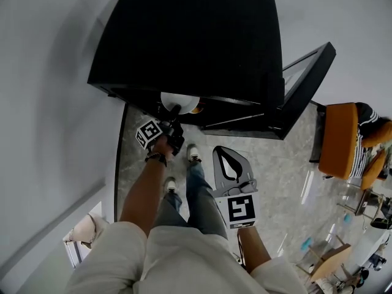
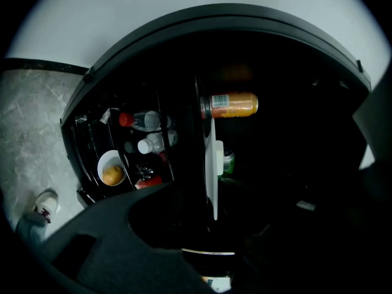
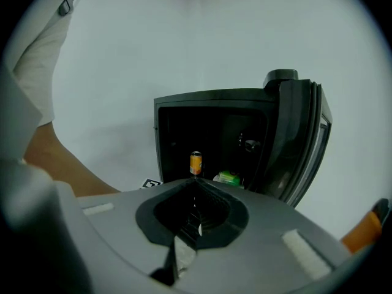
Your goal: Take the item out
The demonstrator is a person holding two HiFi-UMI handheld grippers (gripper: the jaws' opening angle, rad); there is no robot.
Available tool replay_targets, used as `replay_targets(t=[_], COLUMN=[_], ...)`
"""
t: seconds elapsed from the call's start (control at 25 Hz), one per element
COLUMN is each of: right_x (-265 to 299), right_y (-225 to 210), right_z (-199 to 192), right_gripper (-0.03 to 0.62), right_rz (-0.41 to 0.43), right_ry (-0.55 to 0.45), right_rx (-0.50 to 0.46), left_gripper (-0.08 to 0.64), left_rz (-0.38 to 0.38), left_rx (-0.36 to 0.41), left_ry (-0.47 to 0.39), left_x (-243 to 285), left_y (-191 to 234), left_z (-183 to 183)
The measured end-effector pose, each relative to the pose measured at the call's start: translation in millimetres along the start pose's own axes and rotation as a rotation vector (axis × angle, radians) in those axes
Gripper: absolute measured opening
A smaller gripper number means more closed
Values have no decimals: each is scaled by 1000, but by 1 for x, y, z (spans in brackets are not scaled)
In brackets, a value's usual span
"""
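Note:
A black fridge [image 1: 196, 35] stands open in front of me. In the left gripper view, which is turned sideways, a thin white plate [image 2: 215, 164] shows edge-on inside it, with an orange bottle [image 2: 229, 105] and a green can [image 2: 228, 161] beyond. My left gripper [image 1: 168, 124] reaches into the opening by the white plate [image 1: 176, 101]. Its jaws [image 2: 214, 225] stand wide apart either side of the plate's edge, and I see no pad pressing on it. My right gripper [image 1: 229, 161] hangs back over the floor, shut and empty [image 3: 196, 216].
Another shelf holds a white bowl [image 2: 112, 170] with an orange fruit and two capped bottles [image 2: 144, 121]. The fridge door [image 1: 303, 84] swings open to the right. An orange chair [image 1: 340, 139] stands at the far right. My legs and shoes [image 1: 193, 154] are on the grey floor.

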State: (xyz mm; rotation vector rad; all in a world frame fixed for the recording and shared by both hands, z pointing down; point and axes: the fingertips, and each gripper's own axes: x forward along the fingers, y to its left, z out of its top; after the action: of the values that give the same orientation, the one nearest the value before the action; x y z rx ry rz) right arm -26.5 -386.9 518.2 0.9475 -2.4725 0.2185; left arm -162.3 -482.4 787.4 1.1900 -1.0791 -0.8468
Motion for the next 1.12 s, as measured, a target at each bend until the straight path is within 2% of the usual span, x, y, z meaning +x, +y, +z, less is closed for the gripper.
replay_targets(t=[0.2, 0.44, 0.88, 1.12], right_x=[3, 1, -6, -16], right_y=[-1, -4, -4, -3], right_z=[-1, -8, -11, -10], right_gripper=[6, 6, 6, 6], right_rz=[5, -9, -22, -34], right_ry=[-17, 20, 11, -1], right_rx=[-26, 14, 21, 19], left_gripper=[155, 38, 20, 20], left_rz=[1, -49, -77, -46], left_rx=[-13, -67, -91, -82], left_ry=[2, -12, 3, 44], left_x=[7, 11, -1, -17], left_y=[0, -6, -6, -8], left_z=[7, 9, -1, -11])
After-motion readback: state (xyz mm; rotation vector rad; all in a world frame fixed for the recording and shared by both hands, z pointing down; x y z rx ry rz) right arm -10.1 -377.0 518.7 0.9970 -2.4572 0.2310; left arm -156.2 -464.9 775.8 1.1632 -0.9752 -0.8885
